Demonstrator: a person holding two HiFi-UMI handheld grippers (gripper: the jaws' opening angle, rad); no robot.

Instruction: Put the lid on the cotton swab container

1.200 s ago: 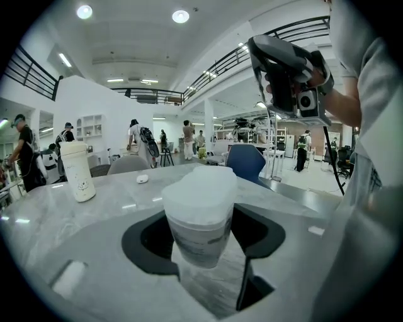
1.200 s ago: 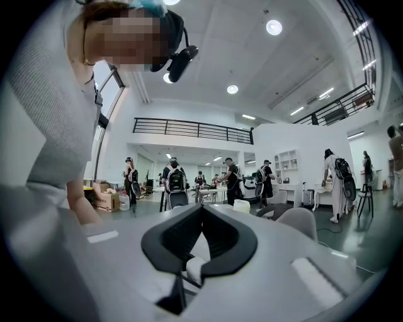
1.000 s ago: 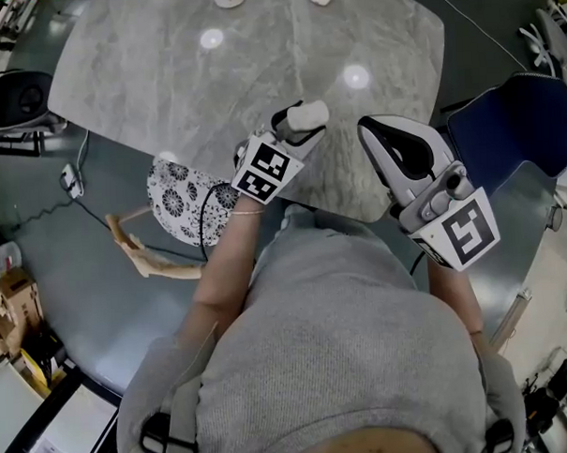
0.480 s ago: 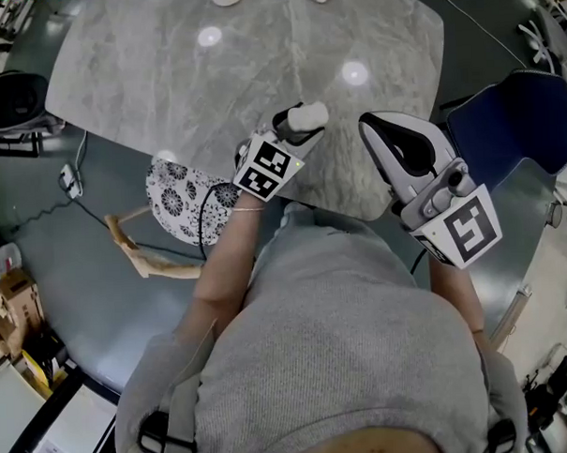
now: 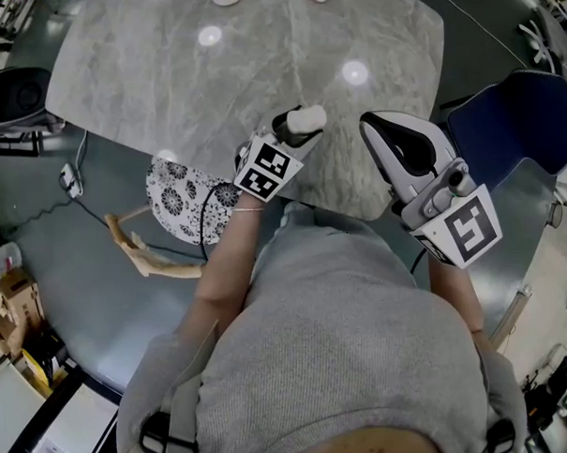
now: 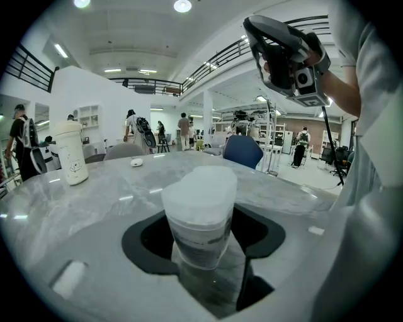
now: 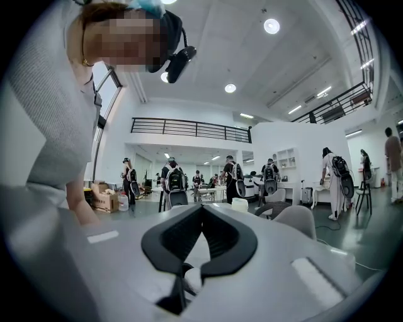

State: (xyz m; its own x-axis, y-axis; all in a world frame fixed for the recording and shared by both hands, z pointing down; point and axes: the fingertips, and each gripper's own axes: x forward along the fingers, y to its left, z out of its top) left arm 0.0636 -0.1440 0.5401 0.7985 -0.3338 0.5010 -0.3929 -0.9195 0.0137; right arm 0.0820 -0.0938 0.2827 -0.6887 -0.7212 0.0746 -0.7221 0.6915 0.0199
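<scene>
**Left tongs (image 5: 301,122) clasp the capped container; right tongs (image 5: 371,128) closed, empty**

The left tongs stand fairly wide, their pads pressed on the sides of the cotton swab container (image 6: 200,236). It is at the near edge of the surface (image 5: 212,93); whether its base rests there I cannot tell. The frosted lid (image 6: 203,188) already caps it. The right tongs are shut on nothing, held up over the near right corner. What remains looks like seating the lid. Hold the container upright and steady, press the closed tongs flat on the lid's centre, then check that the rim sits even all round.
</scene>
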